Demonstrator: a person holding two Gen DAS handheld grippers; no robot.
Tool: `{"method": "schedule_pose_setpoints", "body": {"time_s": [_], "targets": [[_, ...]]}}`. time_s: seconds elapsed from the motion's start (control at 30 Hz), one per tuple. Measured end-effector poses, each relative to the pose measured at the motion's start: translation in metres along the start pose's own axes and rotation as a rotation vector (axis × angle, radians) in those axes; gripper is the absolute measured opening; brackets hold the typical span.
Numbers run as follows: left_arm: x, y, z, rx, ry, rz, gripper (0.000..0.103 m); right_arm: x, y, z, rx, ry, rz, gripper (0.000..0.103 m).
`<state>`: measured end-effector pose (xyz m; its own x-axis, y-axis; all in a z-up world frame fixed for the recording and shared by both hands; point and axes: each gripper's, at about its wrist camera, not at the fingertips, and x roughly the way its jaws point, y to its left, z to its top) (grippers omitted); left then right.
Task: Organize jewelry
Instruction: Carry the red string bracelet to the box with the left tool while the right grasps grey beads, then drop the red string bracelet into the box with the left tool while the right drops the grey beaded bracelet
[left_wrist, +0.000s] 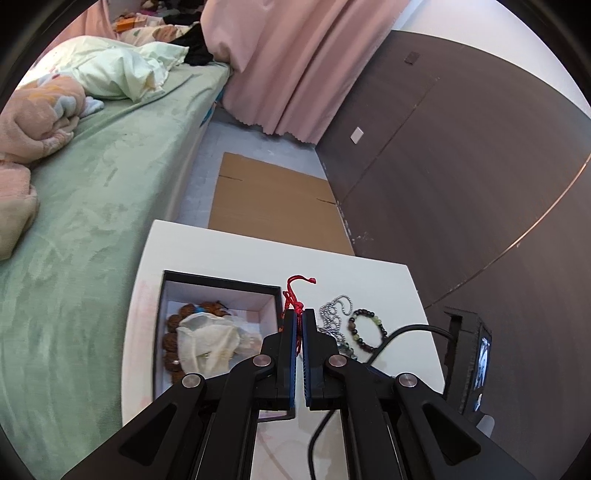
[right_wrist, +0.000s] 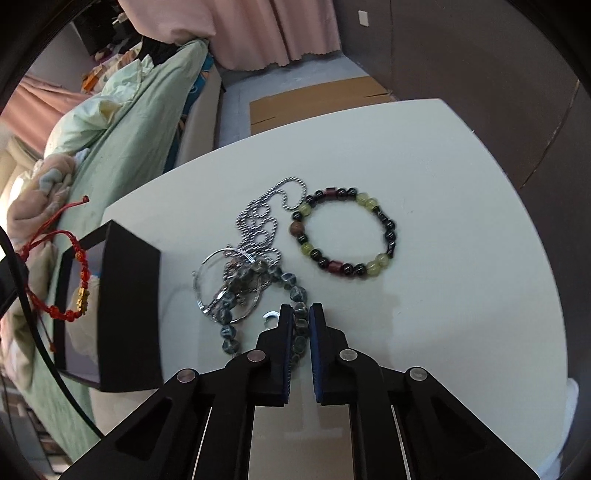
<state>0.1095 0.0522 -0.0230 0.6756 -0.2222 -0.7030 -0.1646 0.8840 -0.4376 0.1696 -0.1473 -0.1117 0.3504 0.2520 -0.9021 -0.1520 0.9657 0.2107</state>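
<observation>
Left tongs (left_wrist: 299, 314) clamping red cord bracelet (right_wrist: 70, 273), gold charm.

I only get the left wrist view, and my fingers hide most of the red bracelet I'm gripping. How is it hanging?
Observer: The red bracelet hangs as an open loop, seen against the black box's open side, with a gold charm low on it.
Operator: And where is the right gripper?
Observer: The right gripper has its fingers either side of the grey bead bracelet on the table; I cannot tell whether it is clamped.
Operator: Will that strand lift clean?
Observer: Probably not; it threads through the silver bangles.
</observation>
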Motion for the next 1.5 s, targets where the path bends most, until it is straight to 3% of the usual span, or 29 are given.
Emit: {"method": "schedule_pose_setpoints", "body": {"time_s": [0.23, 0.6, 0.87, 0.93, 0.97, 1.0, 1.07, 1.5], "targets": [[-0.011, 0.019, 0.001, -0.026, -0.018, 0.036, 0.002, -0.026, 0.001, -0.003, 0.019, -0.075, 0.082, 0.010], [-0.009, 0.035, -0.003, -0.048, -0.019, 0.082, 0.002, -0.064, -0.002, -0.006, 0.086, -0.183, 0.339, 0.010], [0.014, 0.043, -0.007, -0.109, 0.112, 0.024, 0.004, -0.079, 0.013, -0.006, 0.067, -0.234, 0.456, 0.010], [0.013, 0.043, -0.008, -0.106, 0.114, 0.041, 0.010, -0.084, 0.017, -0.007, 0.058, -0.252, 0.482, 0.010], [0.012, 0.044, -0.007, -0.107, 0.112, 0.041, 0.026, -0.086, 0.019, -0.006, 0.055, -0.258, 0.493, 0.010], [0.011, 0.044, -0.007, -0.111, 0.110, 0.035, 0.055, -0.088, 0.021, -0.006, 0.052, -0.267, 0.505, 0.010], [0.005, 0.047, -0.005, -0.126, 0.085, 0.006, 0.088, -0.093, 0.026, -0.006, 0.043, -0.285, 0.531, 0.010], [-0.025, 0.068, 0.011, -0.162, -0.004, 0.042, 0.089, -0.086, 0.066, -0.003, 0.011, -0.297, 0.626, 0.010]]}}
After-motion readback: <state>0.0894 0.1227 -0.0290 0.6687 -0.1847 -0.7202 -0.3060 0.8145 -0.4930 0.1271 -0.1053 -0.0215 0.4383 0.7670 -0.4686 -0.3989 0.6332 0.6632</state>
